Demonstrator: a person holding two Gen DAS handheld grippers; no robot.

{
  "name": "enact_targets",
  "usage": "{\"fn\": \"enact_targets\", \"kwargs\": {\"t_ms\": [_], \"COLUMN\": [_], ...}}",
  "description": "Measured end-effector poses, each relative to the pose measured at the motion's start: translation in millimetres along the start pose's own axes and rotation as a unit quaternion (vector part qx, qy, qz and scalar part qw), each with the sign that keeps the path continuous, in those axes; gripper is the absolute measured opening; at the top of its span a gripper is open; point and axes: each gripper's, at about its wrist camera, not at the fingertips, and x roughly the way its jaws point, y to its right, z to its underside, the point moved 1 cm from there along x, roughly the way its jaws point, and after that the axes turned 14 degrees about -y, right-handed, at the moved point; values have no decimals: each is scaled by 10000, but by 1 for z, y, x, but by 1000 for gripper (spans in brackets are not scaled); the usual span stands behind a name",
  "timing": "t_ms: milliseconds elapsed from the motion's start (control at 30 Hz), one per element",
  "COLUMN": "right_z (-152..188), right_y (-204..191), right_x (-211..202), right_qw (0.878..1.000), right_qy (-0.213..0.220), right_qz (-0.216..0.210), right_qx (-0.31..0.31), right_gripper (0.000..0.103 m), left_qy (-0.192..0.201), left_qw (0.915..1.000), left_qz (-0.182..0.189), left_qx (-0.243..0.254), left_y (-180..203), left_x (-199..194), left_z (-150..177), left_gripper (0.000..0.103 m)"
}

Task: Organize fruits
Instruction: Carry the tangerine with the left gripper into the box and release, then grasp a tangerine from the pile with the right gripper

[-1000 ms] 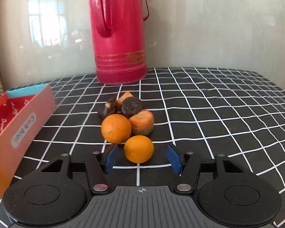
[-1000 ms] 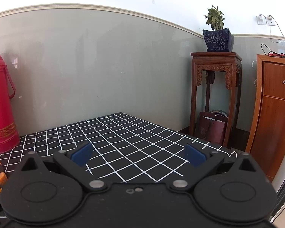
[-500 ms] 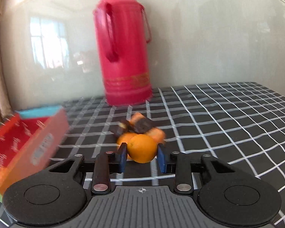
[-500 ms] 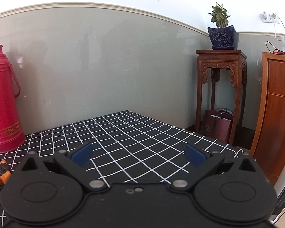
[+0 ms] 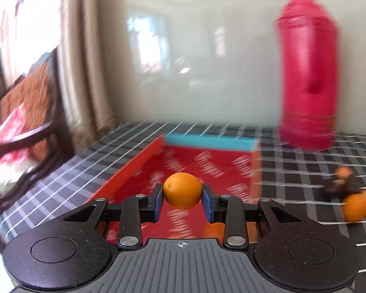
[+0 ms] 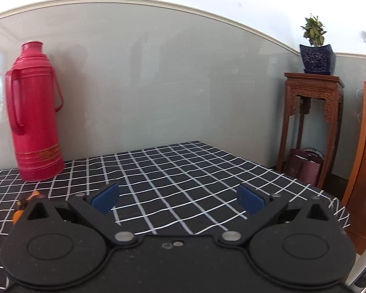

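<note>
Left wrist view, blurred, faces the box (image 5: 207, 168) closely; right overlooks the table (image 6: 183, 171); both share the thermos (image 6: 34, 112).

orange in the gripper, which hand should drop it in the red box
Left. The left gripper already grips the orange above the open red box. The right gripper is open, empty, facing bare tablecloth.

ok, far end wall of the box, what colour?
Teal-blue far wall; the rest of the box is red. Left wrist view.

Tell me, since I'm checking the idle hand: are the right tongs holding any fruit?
No, the right tongs stand wide open with only the checked tablecloth between them.
</note>
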Motion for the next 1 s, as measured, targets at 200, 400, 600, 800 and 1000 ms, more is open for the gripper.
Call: {"fn": "enact_targets", "kwargs": {"t_ms": [200, 400, 600, 800, 1000], "right_z": [2, 6, 10, 10, 14], "right_y": [-38, -77, -112, -147, -170], "right_x": [0, 0, 7, 29, 45], "right_qw": [9984, 9937, 9874, 9782, 9737], "right_qy": [-97, -160, -417, -1000, -1454], "right_qz": [-442, -880, -1278, -1631, -1609], "right_qx": [-331, -669, -834, -807, -704], "right_gripper": [97, 97, 92, 71, 59], "left_qy": [-694, -395, -114, 320, 417], "left_qw": [9970, 9973, 9960, 9935, 9916], "left_qz": [-101, 172, 353, 7, -347], "left_qx": [-322, -593, -813, -1095, -1174], "left_y": [-34, -54, -82, -131, -174], "left_x": [30, 15, -4, -28, -31], "left_z": [2, 3, 5, 8, 28], "left_gripper": [34, 82, 83, 96, 98]}}
